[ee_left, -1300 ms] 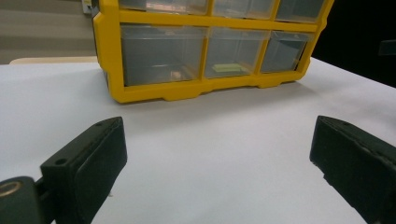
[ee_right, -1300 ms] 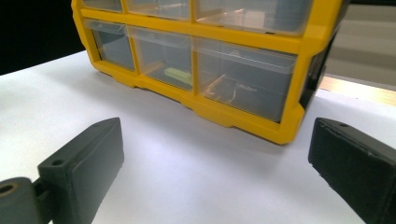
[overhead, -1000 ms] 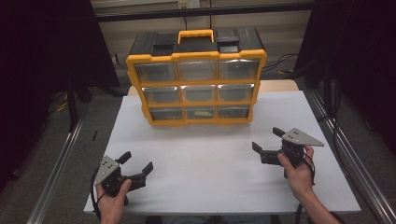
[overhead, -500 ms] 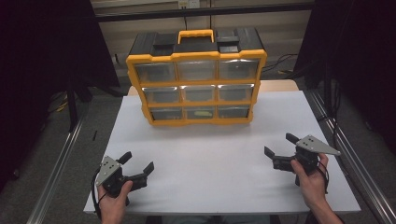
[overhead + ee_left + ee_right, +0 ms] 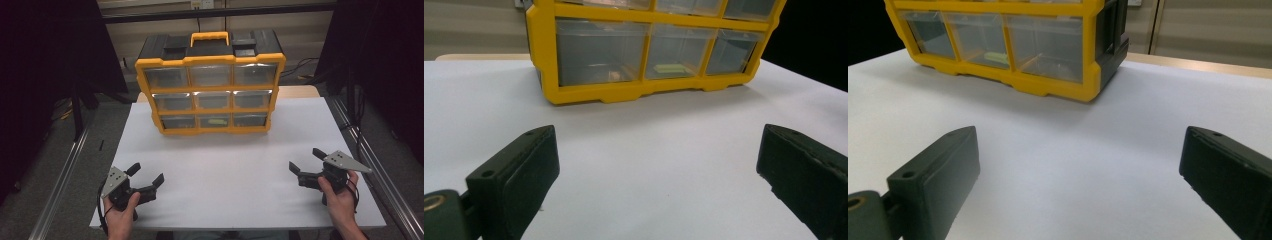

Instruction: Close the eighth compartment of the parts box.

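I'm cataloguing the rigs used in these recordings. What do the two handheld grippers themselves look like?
Both are black handheld tools with a two-jaw claw. The left gripper and the right gripper each carry a grey three-cornered plate on top, and a dark cable trails from each. Up close, the jaws are blocky, matte black pads with a small round hole. The forearms show no sleeves.

Only the drawer cabinet point(image 5: 210, 85) blocks the table's point(image 5: 235, 170) far side.

Right tool point(image 5: 1080, 175), black jaws spread wide, above white counter point(image 5: 1083, 150). Beyond, yellow plastic organiser with clear drawers point(image 5: 1013, 40); pale green item point(image 5: 996, 57) in one drawer.
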A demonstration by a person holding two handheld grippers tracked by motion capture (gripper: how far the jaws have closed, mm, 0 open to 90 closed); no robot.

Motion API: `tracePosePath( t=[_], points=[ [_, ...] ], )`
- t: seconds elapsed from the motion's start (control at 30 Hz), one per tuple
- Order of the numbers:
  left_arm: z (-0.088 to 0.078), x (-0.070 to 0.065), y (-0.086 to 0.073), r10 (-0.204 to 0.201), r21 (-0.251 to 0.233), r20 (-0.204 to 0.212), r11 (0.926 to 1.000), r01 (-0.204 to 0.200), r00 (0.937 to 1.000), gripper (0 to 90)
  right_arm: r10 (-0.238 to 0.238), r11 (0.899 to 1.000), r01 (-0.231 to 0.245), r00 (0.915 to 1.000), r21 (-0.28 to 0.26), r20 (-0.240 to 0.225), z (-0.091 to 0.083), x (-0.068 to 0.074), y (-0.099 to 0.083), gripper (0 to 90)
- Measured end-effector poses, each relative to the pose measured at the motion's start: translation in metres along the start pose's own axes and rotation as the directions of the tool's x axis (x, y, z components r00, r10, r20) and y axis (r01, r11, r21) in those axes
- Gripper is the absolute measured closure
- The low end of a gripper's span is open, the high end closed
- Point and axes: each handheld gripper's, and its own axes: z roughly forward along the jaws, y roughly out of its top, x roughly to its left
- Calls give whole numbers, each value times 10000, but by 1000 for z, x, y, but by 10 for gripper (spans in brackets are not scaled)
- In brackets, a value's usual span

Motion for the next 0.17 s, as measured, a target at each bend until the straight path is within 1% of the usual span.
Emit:
tracePosePath(
  t=[0.1,0.17],
  points=[
    [0,-1,1,21,-23,5,10000,-21,10000,37,128,9998,-128,9999,159,2,3,0,-3,22],
    [1,-1,1,44,-15,-4,10000,-44,10000,37,93,9999,-93,10000,136,5,4,0,-3,22]
  ],
)
